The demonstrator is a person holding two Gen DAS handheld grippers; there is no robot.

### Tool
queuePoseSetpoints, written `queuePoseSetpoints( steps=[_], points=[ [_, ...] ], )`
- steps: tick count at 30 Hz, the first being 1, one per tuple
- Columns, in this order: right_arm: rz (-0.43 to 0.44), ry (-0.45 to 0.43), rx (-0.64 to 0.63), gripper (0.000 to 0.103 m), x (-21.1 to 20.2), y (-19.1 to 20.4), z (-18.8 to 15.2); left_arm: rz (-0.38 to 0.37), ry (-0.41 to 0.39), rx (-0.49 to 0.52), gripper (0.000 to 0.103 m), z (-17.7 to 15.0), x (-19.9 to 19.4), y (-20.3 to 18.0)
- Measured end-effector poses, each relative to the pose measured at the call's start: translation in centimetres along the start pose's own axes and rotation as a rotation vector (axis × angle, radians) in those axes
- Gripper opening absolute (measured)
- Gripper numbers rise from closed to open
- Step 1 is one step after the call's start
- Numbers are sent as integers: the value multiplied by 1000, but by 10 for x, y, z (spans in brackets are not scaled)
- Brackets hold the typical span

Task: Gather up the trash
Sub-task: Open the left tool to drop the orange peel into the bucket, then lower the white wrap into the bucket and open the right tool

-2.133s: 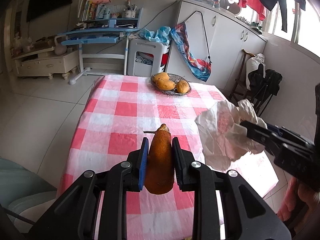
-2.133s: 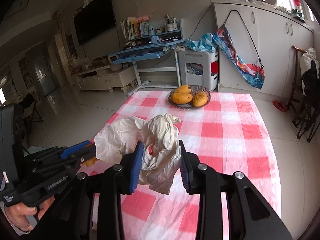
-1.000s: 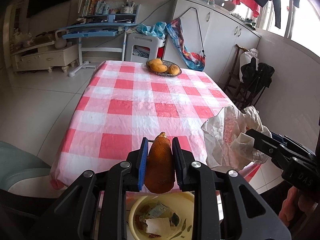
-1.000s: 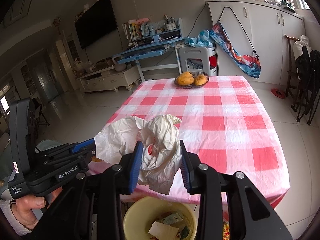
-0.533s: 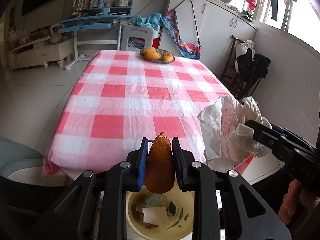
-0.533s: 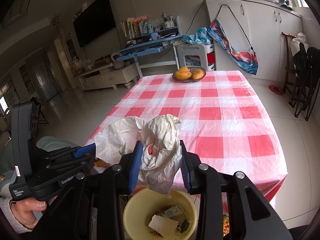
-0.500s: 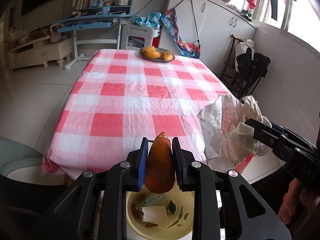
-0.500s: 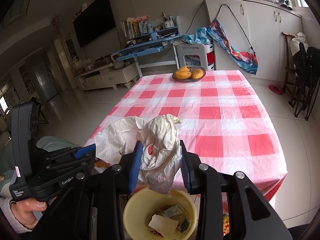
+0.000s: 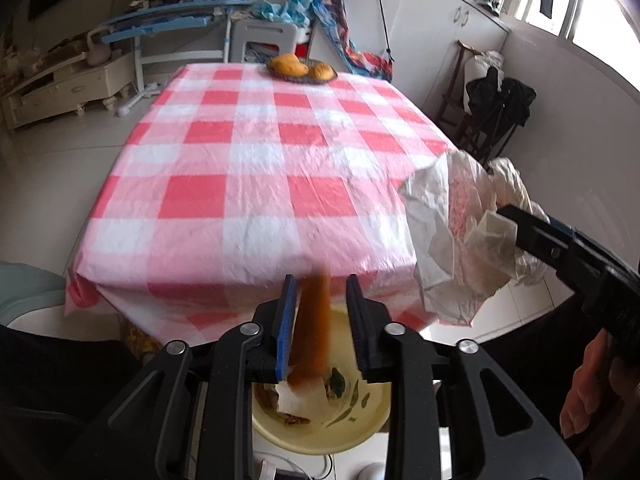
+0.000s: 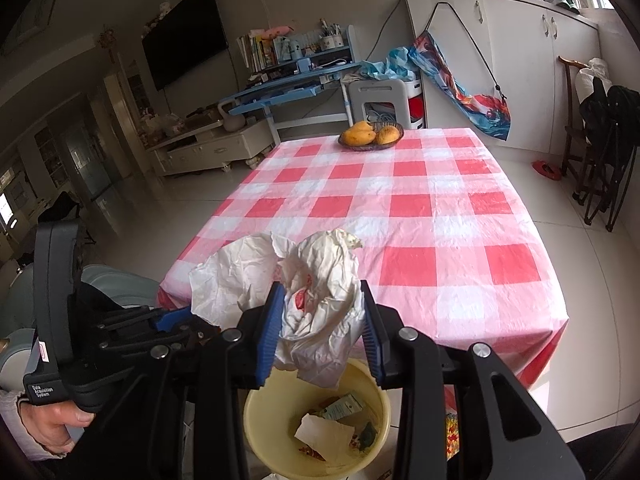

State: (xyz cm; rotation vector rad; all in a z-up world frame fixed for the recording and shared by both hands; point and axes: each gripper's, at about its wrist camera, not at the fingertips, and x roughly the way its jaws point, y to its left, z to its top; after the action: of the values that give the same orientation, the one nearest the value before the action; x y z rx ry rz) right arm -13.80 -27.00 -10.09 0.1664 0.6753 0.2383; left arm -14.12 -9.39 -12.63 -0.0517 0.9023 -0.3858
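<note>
My left gripper (image 9: 320,284) hangs over a yellow bin (image 9: 372,420) at the table's near edge, and its jaws are opening. A brown, pear-shaped fruit scrap (image 9: 312,328) is a blurred streak between them, with a gap on each side, dropping toward the bin. My right gripper (image 10: 322,292) is shut on a crumpled white plastic bag (image 10: 248,276) above the same bin (image 10: 256,408). From the left wrist view the bag (image 9: 452,240) and right gripper (image 9: 508,216) sit at the right. In the right wrist view the left gripper (image 10: 172,316) shows low on the left.
The table wears a red-and-white checked cloth (image 10: 420,208), with a basket of mangoes (image 10: 370,134) at its far end. The bin holds paper, a carton and leaf scraps. A hand (image 10: 48,424) grips the left tool. A black folded chair (image 10: 604,152) stands to the right.
The left jaws have spread apart and the brown fruit has slipped down between them. The left view has dipped toward the bin. The right gripper still holds the bag.
</note>
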Motion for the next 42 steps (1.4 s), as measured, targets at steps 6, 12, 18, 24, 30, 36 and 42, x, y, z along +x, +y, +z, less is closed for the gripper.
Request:
queuePoseSetpoints(
  steps=[6,12,18,24,30,36,42],
  points=[
    [-6,9,2,37,2,-1,-1,2,17,12,51,-3,4,-4],
    [-9,12,1,37,2,-1,-3,26,2,-14,60,0,2,1],
    [-18,41,-15,38,8,2,-8,88,-60,-40,68,4,-6,9],
    [-28,74,-56,38,16,10,-13,129,-113,-69,70,8,-16,17],
    [-26,90,-67,38,19,12,-17,154,-148,-79,73,9,-22,21],
    [-23,113,-75,38,24,15,-21,175,-178,-70,77,10,-26,20],
    [-18,133,-79,51,28,17,-24,182,-189,-65,79,12,-27,19]
  ],
)
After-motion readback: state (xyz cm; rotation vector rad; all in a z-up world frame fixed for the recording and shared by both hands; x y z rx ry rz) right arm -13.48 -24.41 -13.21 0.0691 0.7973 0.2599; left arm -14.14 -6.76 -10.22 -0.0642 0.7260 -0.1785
